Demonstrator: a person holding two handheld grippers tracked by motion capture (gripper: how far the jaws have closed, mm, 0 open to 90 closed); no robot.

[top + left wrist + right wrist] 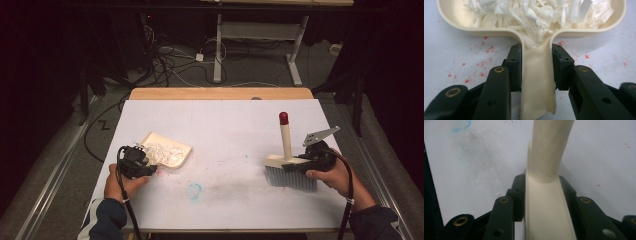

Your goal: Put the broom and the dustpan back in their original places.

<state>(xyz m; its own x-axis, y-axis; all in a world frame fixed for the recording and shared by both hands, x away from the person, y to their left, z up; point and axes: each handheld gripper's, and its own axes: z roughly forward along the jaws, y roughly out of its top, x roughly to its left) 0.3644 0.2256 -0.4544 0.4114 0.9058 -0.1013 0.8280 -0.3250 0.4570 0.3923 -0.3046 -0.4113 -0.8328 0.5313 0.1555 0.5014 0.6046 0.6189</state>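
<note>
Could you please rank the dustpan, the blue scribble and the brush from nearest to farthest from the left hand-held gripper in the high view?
From the left hand-held gripper:
1. Dustpan, clamped by its handle in the jaws, table's left.
2. Blue scribble, near the table's front middle.
3. Brush, far right, in the right hand-held gripper.

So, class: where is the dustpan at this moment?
In the high view the dustpan lies at the table's left side, full of white shreds, its handle clamped in the left gripper.

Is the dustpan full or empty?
Full: the cream plastic dustpan holds a heap of white shredded paper scraps.
</note>
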